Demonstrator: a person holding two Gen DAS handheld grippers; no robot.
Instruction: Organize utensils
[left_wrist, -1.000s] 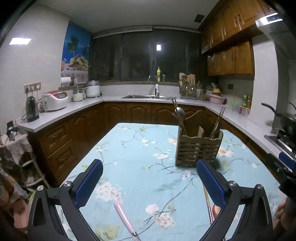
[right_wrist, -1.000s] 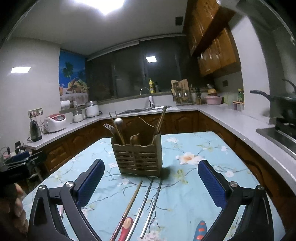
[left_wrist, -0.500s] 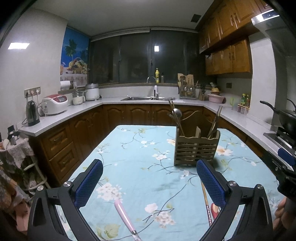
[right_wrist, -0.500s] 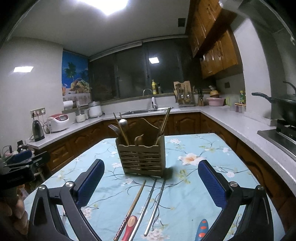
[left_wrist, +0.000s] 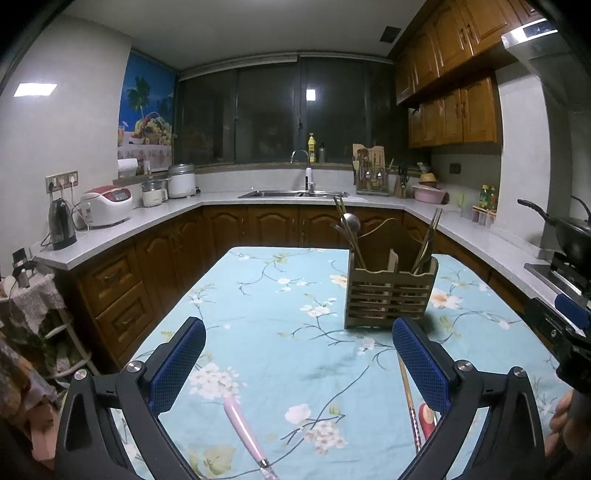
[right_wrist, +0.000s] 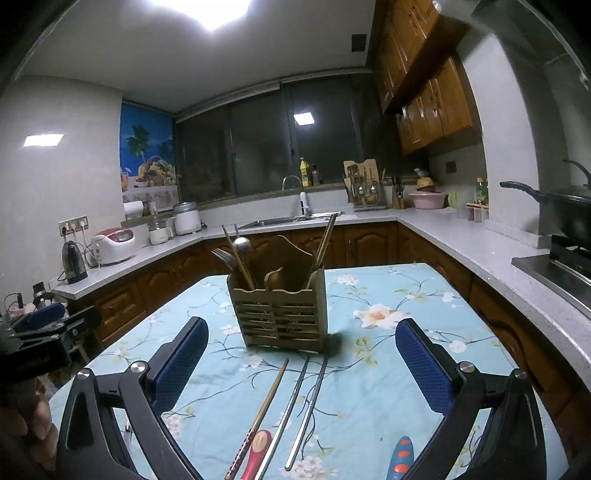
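Just in front of the slatted wooden utensil holder (right_wrist: 279, 314), on the blue flowered desk (right_wrist: 406, 295): a pair of steel chopsticks (right_wrist: 304, 402) and a brown wooden chopstick (right_wrist: 264, 410). Long axes pointing toward the holder, near ends between the fingers (right_wrist: 424, 373) of the right gripper (right_wrist: 301, 354). Spread wide, grasping nothing. Probably better placed for these than the left gripper (left_wrist: 297, 354), likewise released and empty, with a pink-handled knife (left_wrist: 243, 428) below it, farther out from the holder's left. Against a second ago: nothing shifted, merely a slight drift of both views.
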